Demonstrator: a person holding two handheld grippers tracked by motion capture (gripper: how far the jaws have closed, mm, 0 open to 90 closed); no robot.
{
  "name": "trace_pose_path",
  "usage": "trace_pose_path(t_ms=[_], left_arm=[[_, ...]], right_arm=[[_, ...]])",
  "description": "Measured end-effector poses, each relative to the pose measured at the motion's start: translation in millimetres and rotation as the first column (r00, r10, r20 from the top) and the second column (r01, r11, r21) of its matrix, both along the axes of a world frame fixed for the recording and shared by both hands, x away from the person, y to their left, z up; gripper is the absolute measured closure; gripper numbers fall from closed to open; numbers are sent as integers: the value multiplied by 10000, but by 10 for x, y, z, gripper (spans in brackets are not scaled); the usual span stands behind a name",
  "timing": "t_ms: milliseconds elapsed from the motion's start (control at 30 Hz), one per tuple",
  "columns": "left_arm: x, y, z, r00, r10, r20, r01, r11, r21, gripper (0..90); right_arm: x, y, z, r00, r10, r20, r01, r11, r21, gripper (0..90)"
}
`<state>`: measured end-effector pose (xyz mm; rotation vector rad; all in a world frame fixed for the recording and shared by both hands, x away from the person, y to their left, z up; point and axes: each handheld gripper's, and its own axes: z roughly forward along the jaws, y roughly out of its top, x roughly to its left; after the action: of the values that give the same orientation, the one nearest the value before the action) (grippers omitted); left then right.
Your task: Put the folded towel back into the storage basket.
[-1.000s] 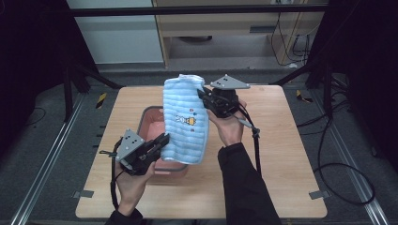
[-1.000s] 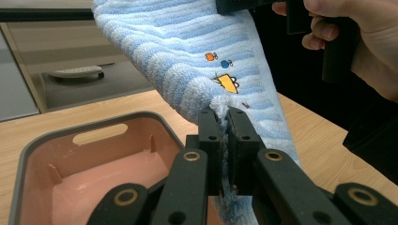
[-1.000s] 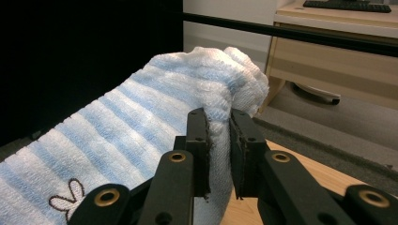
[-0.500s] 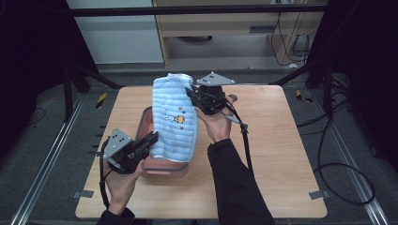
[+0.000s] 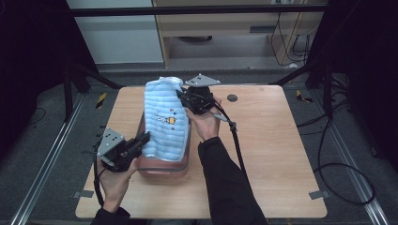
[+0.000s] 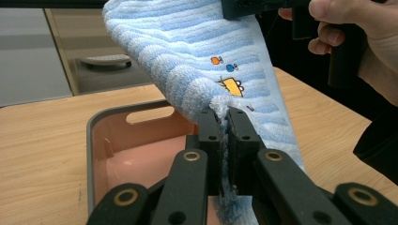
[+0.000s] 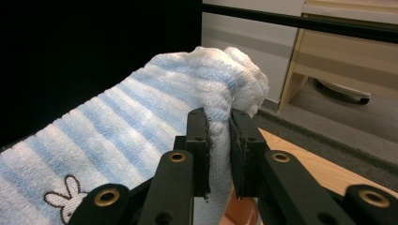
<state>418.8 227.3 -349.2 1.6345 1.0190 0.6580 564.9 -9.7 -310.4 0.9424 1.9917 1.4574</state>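
Both tools [image 5: 141, 140] [image 5: 182, 96] hold towel [image 5: 165, 119] over basin [image 5: 164, 165].

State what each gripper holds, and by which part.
Both hold the blue striped towel: the left gripper pinches its lower edge over the pink tub, the right gripper its bunched top corner.

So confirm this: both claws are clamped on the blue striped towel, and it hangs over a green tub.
One detail is off: the tub is pink, not green, as the left gripper view shows. The rest holds: the left claw and the right claw are each clamped on the blue striped towel, which hangs over that tub.
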Motion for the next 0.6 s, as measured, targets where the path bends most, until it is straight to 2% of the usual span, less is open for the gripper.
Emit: trace_pose_path(t_ms=[600], left_arm=[[132,14,-222,9983,284,-513,-263,9989,397,854]], right_arm=[[144,123,-248,9993,13,-373,-21,9998,-219,794]])
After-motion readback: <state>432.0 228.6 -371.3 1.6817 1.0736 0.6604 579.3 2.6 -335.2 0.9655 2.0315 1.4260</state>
